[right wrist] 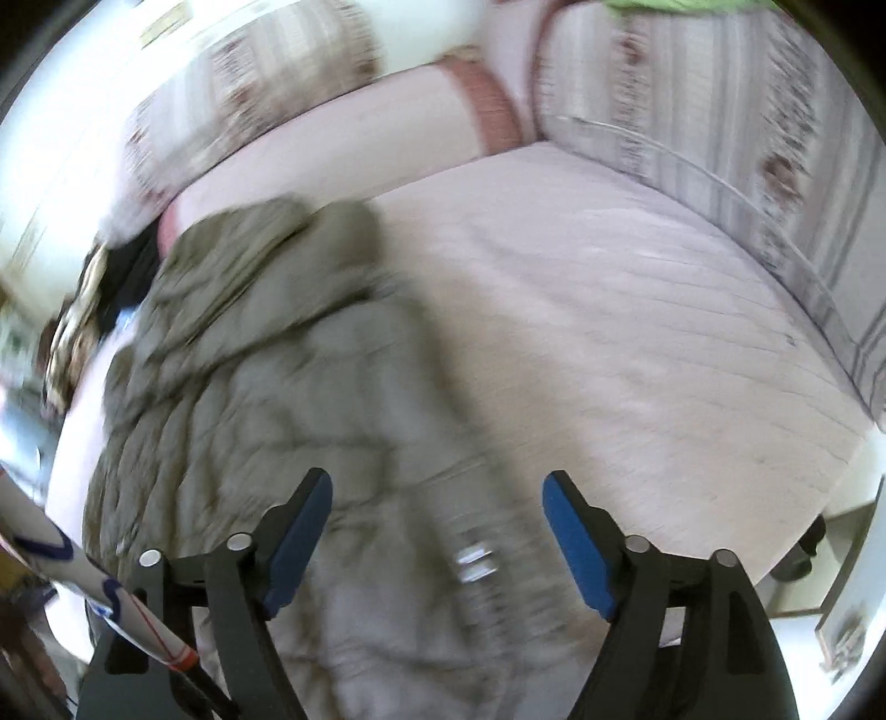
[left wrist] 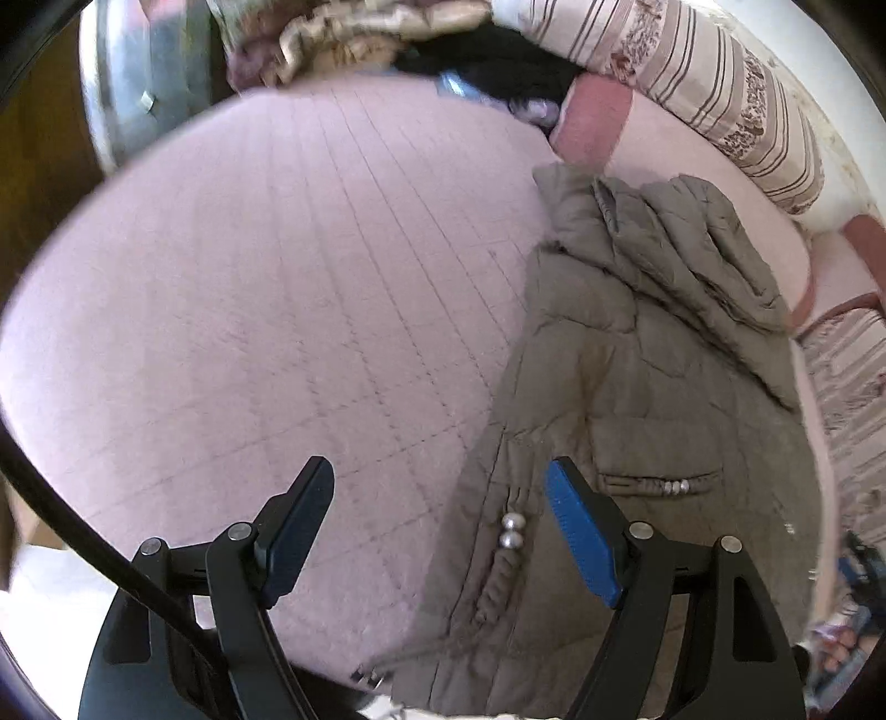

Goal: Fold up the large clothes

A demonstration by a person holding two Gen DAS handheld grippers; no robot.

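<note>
An olive-grey padded jacket (left wrist: 637,399) lies on the pink quilted bed (left wrist: 277,288), at the right of the left wrist view, hood towards the pillows. Its drawstring with two silver beads (left wrist: 512,530) lies between my fingers. My left gripper (left wrist: 440,482) is open and empty, low over the jacket's left edge. In the blurred right wrist view the jacket (right wrist: 266,376) fills the left and centre. My right gripper (right wrist: 437,493) is open and empty above the jacket's lower part.
Striped bolsters (left wrist: 720,94) and a pink-ended cushion (left wrist: 598,119) line the far side of the bed. Dark clothes and a frilled pillow (left wrist: 343,39) lie at the head. More striped cushions (right wrist: 720,111) border the bed (right wrist: 637,310) in the right wrist view.
</note>
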